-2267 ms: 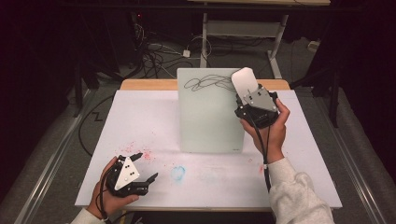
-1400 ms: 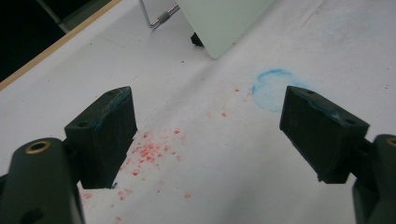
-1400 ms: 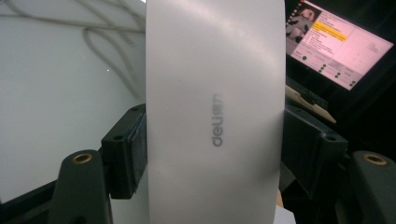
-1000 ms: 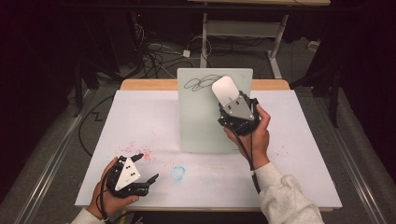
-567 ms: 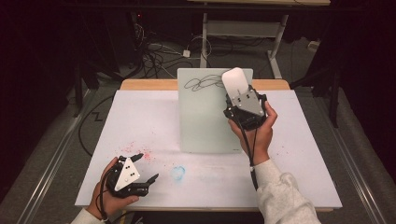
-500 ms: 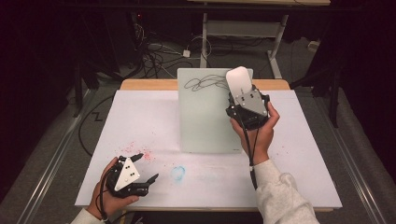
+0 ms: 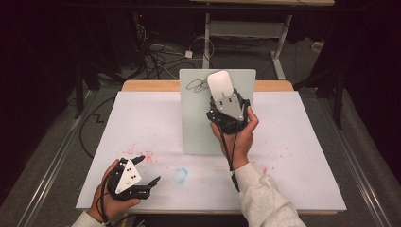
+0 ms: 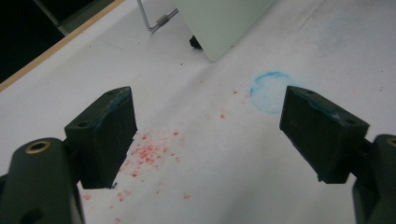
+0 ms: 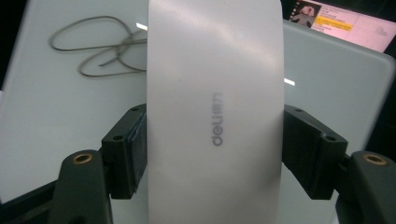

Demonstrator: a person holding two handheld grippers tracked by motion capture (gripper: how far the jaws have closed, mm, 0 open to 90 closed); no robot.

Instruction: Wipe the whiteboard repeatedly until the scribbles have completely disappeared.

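A pale green board point(image 7: 198, 123) stands tilted on the white table point(image 7: 307, 142), with a dark scribble point(image 7: 196, 86) near its top. My right gripper point(image 7: 222, 97) is shut on a white oblong eraser point(image 7: 220, 85) marked "deli". It holds the eraser against the upper part of the board, just right of the scribble. In the right gripper view the eraser point(image 9: 215, 116) sits between both pads, with the scribble point(image 9: 93, 46) at upper left on the board point(image 9: 46, 116). My left gripper point(image 7: 149, 169) rests open at the front left of the table, nothing between its pads point(image 8: 105, 135).
A blue chalky ring point(image 7: 180, 174) and red specks point(image 7: 142, 156) mark the table cover near the left gripper. The board's wire stand point(image 8: 156, 21) shows behind it. A wooden table edge point(image 7: 146, 85) runs along the back; cables point(image 7: 156, 52) lie on the floor beyond.
The right gripper with the eraser slid right and up across the board, then back left, ending beside the scribble. The scribble looks unchanged. The left gripper stayed put.
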